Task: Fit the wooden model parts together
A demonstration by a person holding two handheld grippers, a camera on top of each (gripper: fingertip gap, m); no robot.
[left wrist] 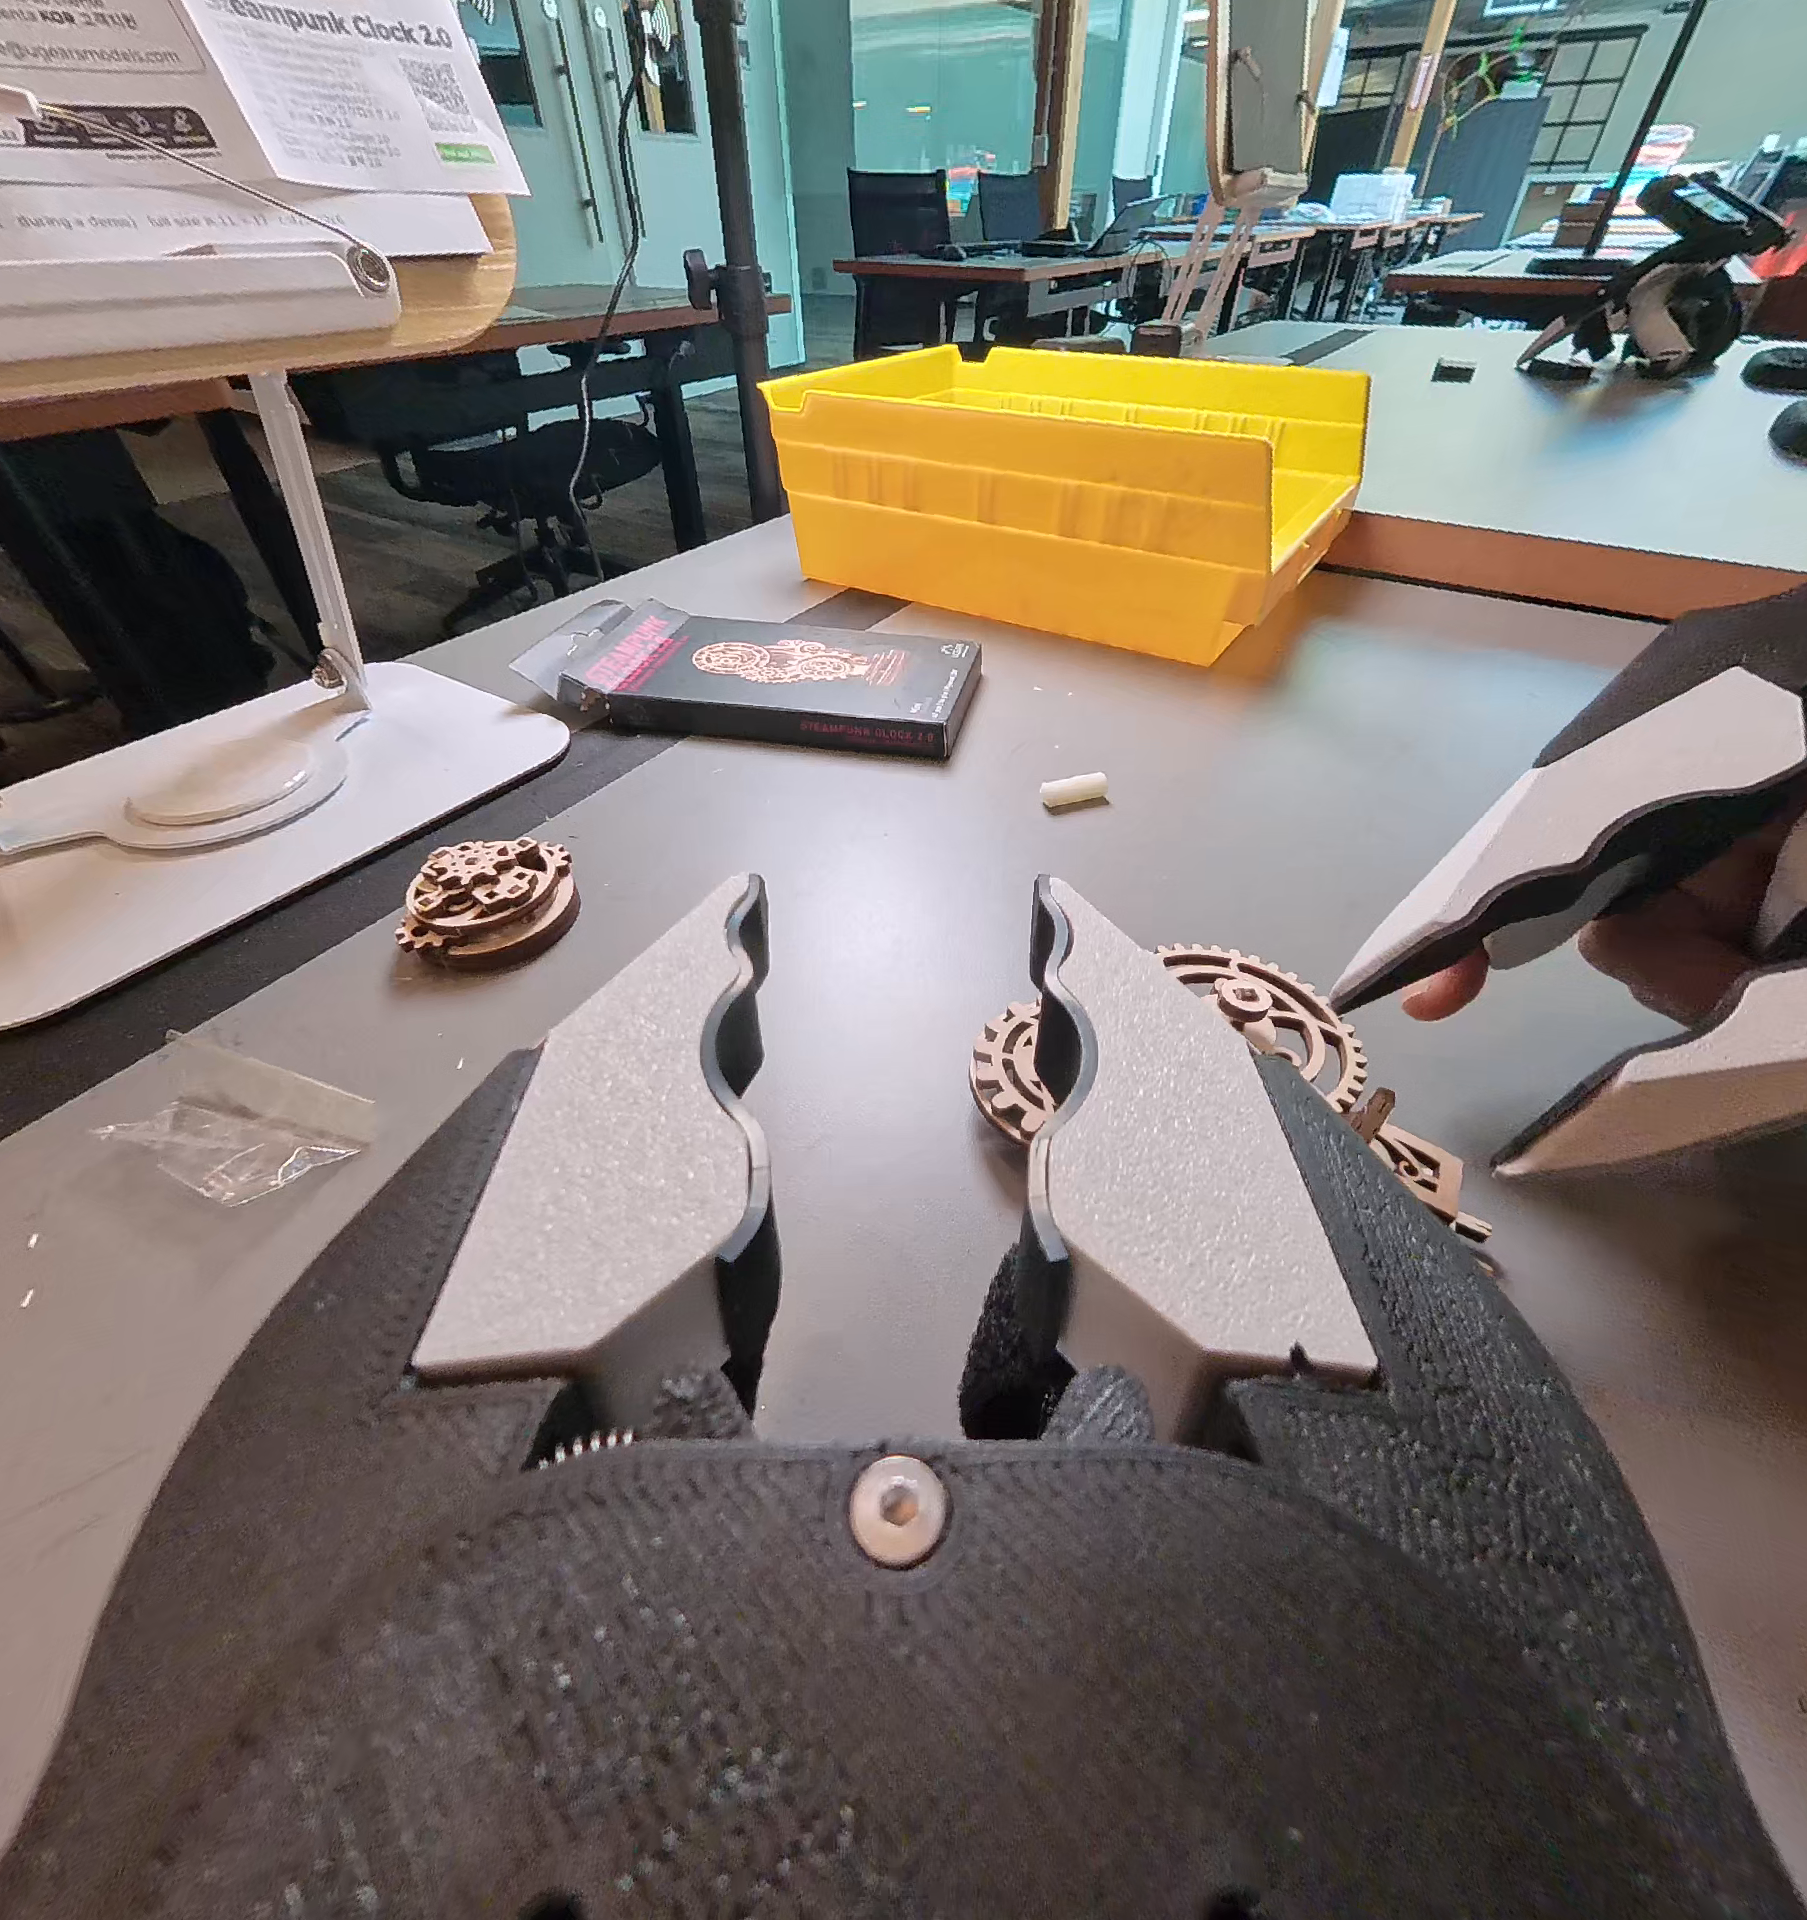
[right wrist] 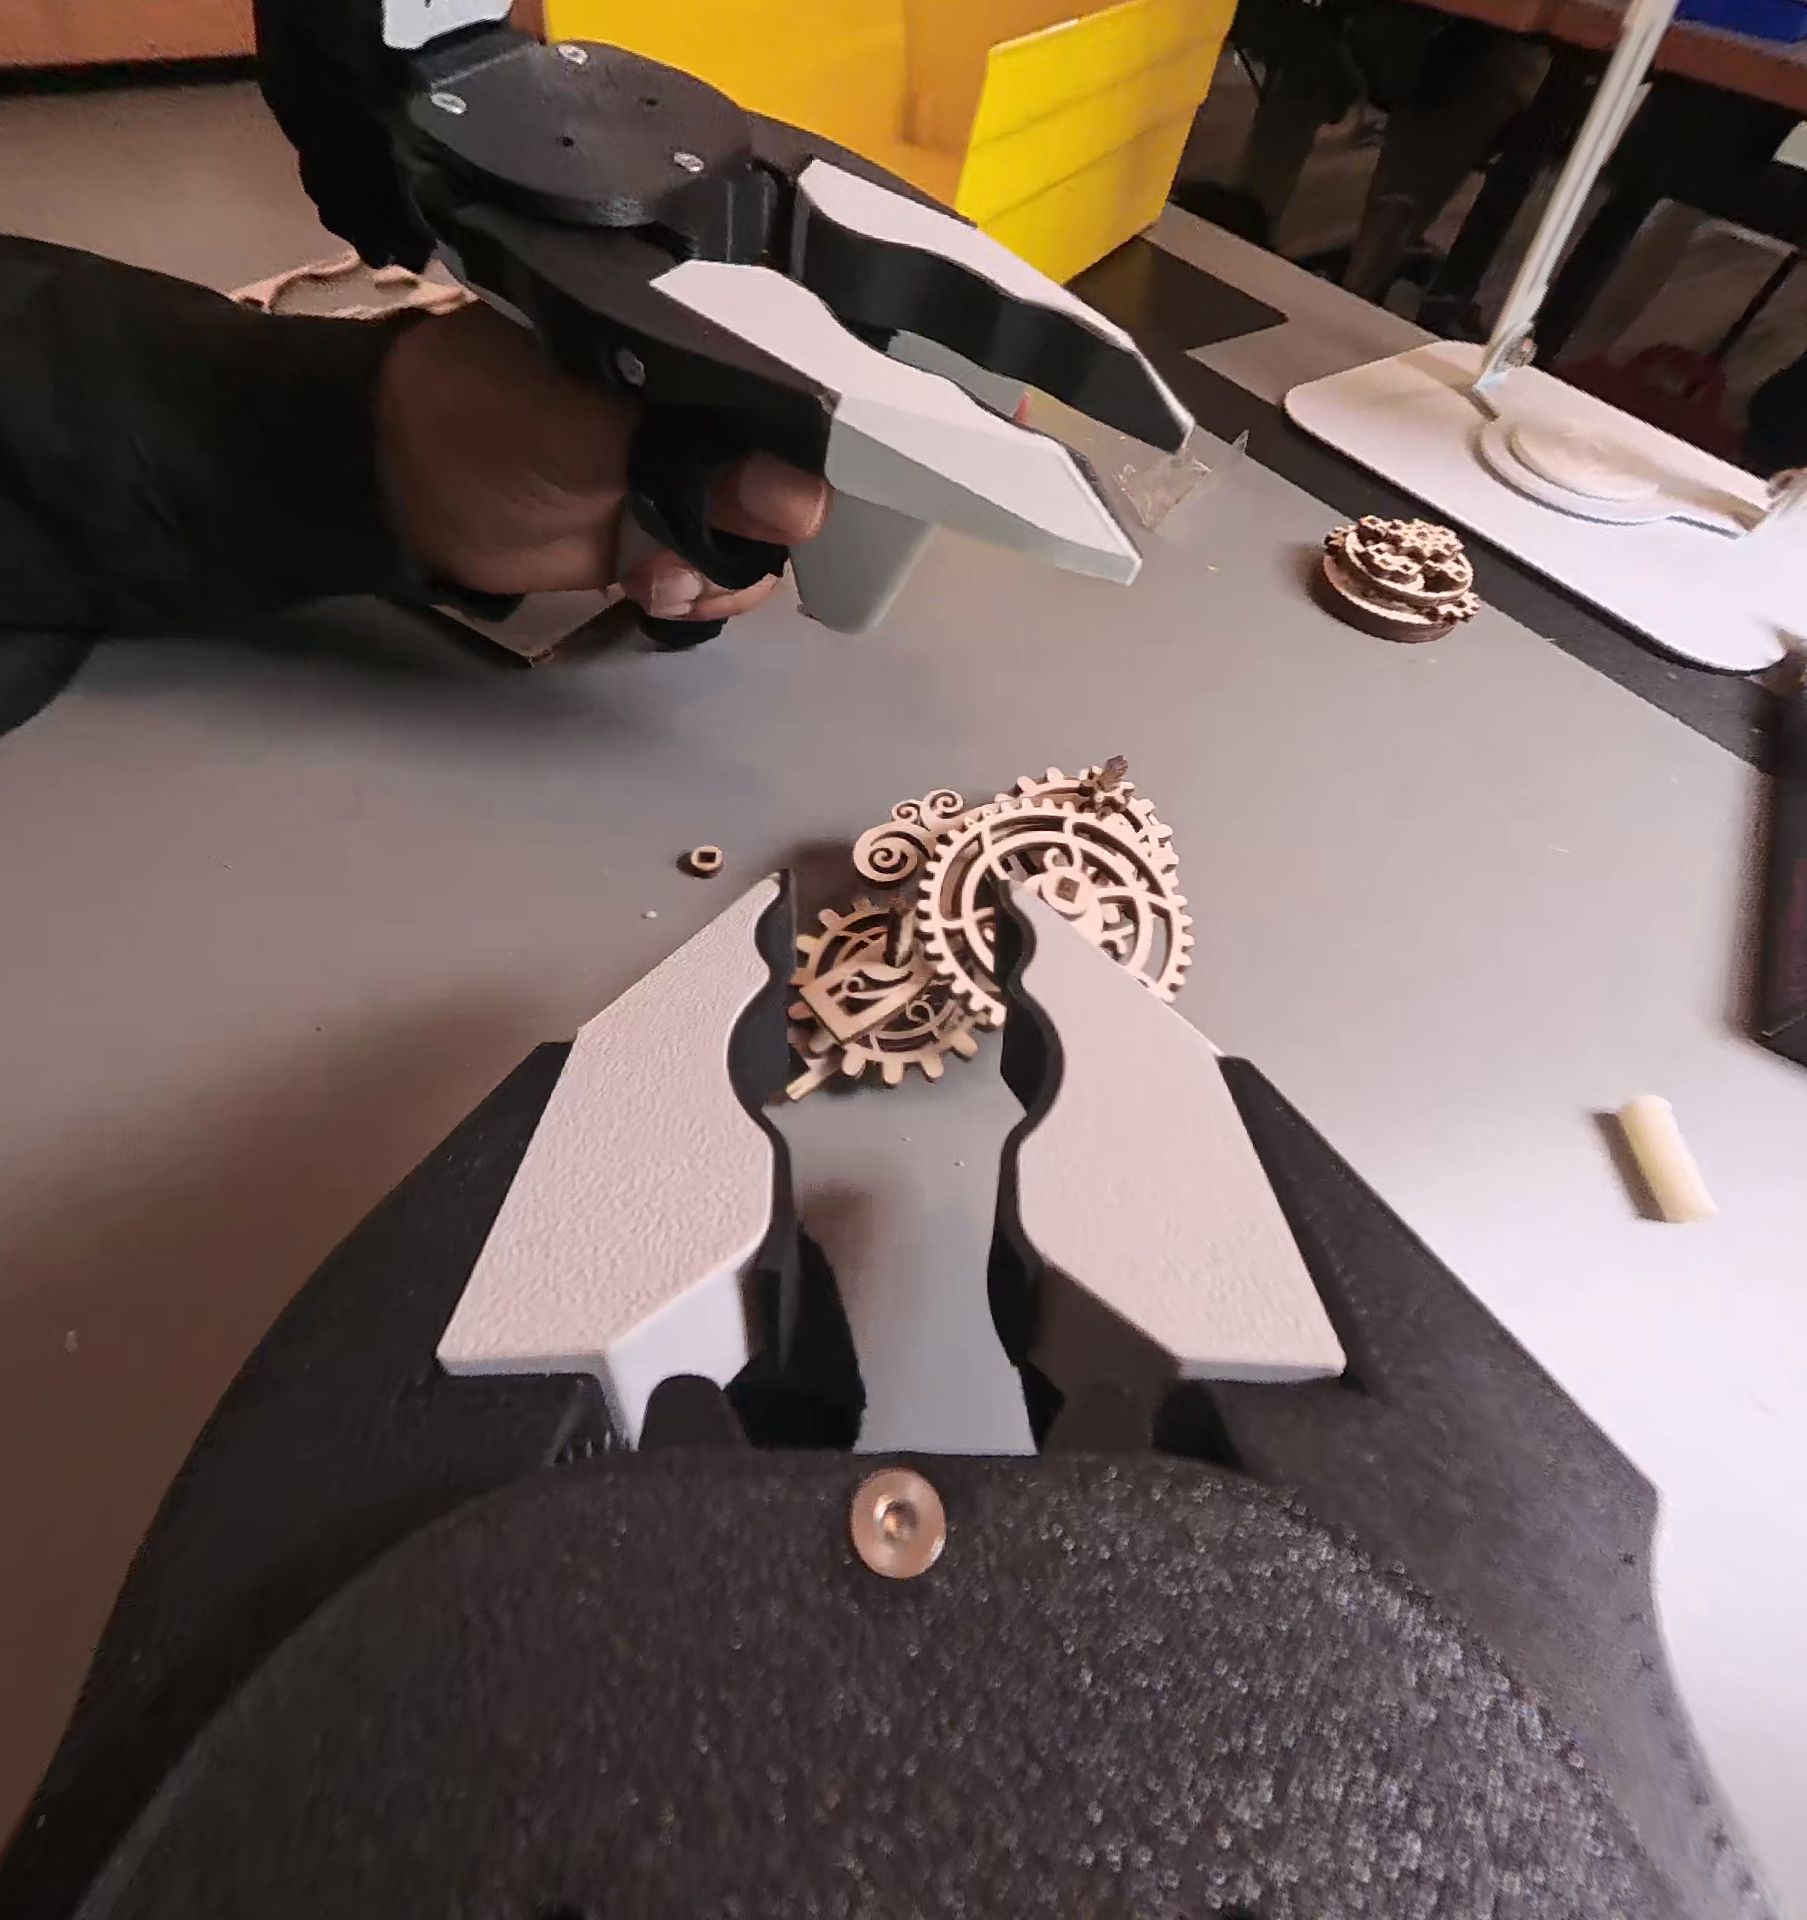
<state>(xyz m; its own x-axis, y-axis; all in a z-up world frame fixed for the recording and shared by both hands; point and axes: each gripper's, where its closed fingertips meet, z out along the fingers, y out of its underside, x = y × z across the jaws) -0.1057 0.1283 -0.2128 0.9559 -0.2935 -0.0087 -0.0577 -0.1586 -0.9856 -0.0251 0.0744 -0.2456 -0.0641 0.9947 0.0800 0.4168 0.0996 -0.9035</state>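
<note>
The right gripper [right wrist: 894, 920] stands partly open at the centre of its own view, its grey fingers [right wrist: 660, 1101] lined with wavy black pads. Between and just past the tips lies the wooden gear assembly [right wrist: 992, 935]: pale laser-cut plywood, a large toothed wheel with open spokes tilted up over a smaller gear, scroll-shaped curls at its upper left. The right-hand fingertip overlaps the big wheel near its square-holed hub; whether it touches cannot be told, and the left pad sits just beside the small gear without visibly pressing. Nothing is clamped.

The left gripper [left wrist: 899, 914] is wide open at the middle of its own view, only bare worktop [left wrist: 878, 810] between its pads. The same gears peek out behind its right-hand finger, at centre right. In the right wrist view this gripper hangs in the upper left, held by a hand [right wrist: 525, 488] in a dark sleeve, above the grey matte surface.

A tiny wooden washer [right wrist: 705, 860] lies left of the gears. A darker, round stacked gear piece [left wrist: 488, 902] rests at centre left of the left wrist view, near the smooth white base of a stand [left wrist: 255, 821]. A crumpled clear plastic bag [left wrist: 239, 1127] lies lower left, a small cream cylinder [left wrist: 1073, 792] above centre, a flat black box [left wrist: 774, 686] beyond it, and a glossy yellow plastic bin [left wrist: 1065, 509] at the upper middle.
</note>
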